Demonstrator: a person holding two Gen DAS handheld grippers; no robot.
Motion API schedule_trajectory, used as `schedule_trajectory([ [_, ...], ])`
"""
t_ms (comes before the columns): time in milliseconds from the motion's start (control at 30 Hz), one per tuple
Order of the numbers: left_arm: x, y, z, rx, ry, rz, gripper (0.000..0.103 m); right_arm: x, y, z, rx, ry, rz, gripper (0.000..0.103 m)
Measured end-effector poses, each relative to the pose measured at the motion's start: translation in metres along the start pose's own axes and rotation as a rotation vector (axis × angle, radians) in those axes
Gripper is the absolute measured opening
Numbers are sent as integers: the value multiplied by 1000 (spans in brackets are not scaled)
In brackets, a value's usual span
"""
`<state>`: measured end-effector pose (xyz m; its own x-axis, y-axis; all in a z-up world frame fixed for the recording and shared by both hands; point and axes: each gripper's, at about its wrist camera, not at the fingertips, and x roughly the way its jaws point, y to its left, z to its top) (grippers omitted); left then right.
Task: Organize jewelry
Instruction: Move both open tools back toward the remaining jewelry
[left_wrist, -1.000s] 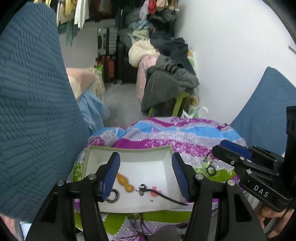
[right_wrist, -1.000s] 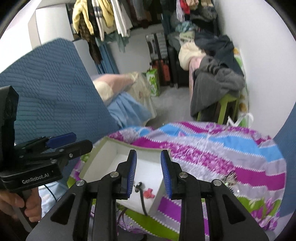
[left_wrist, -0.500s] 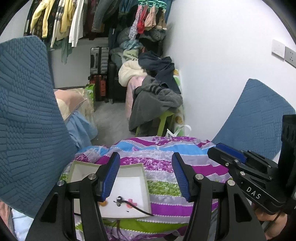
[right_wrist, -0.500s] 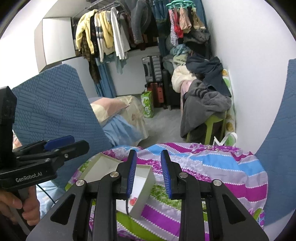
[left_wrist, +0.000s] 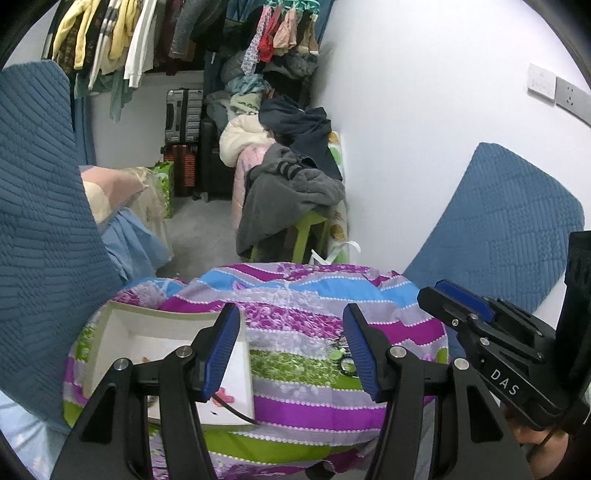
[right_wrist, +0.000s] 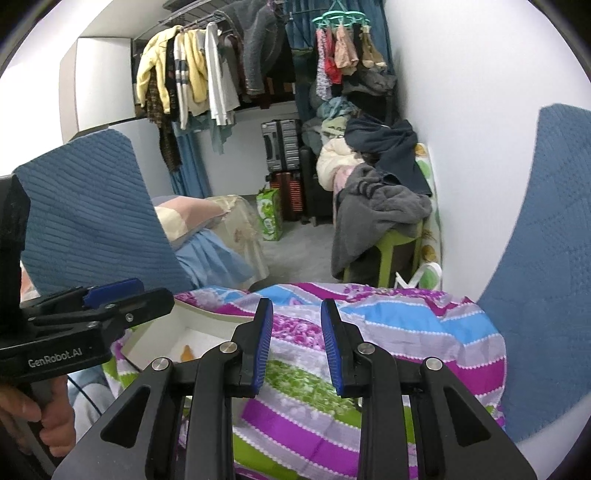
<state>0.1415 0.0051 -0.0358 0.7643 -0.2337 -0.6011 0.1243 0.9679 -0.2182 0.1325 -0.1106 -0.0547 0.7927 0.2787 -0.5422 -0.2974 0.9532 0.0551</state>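
Note:
A white open box (left_wrist: 110, 332) sits at the left of a table under a striped, flowery cloth (left_wrist: 314, 314). Inside lie a pink flower piece (left_wrist: 225, 397), a black cord (left_wrist: 238, 411) and an orange bead (left_wrist: 144, 358). A small dark ring-like piece (left_wrist: 347, 363) lies on the cloth, half hidden by a fingertip. My left gripper (left_wrist: 291, 347) hovers open above the box's right edge, holding nothing. My right gripper (right_wrist: 297, 345) hangs over the cloth, its jaws a narrow gap apart and empty. From that side the box (right_wrist: 166, 332) shows the orange bead (right_wrist: 186, 352).
Blue quilted cushions rise to the left (left_wrist: 37, 221) and right (left_wrist: 509, 221) of the table. A green stool (left_wrist: 306, 229) piled with clothes stands by the white wall beyond. Suitcases (left_wrist: 183, 114) and hanging clothes (right_wrist: 192, 74) fill the back. A hand (right_wrist: 37, 424) holds the left gripper.
Both grippers have drawn back and tipped upward: the box and table sit lower and smaller, with more of the room showing. The gap of each pair of jaws is unchanged.

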Motion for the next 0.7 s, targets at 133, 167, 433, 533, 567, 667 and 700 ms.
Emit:
schedule_trajectory([
  [133,8,-8,-9,-1,5,-15,59,-2,-15,-14,14,2,-22,25],
  [167,12,-10,-13,-1,4,-13,59,-3,-19,-18,16,2,-29,25],
  [433,40,-20,-37,-24,37,-45,58,-4,-48,-52,39,24,-71,25],
  [533,51,-25,-47,-30,53,-60,58,-3,-60,-65,55,31,-84,25],
  [567,56,-27,-51,-31,61,-66,58,-3,-63,-69,59,33,-85,25],
  [667,70,-33,-63,-33,90,-79,57,3,-69,-81,66,56,-92,25],
  [700,73,-35,-65,-34,98,-84,57,5,-71,-85,68,63,-91,25],
])
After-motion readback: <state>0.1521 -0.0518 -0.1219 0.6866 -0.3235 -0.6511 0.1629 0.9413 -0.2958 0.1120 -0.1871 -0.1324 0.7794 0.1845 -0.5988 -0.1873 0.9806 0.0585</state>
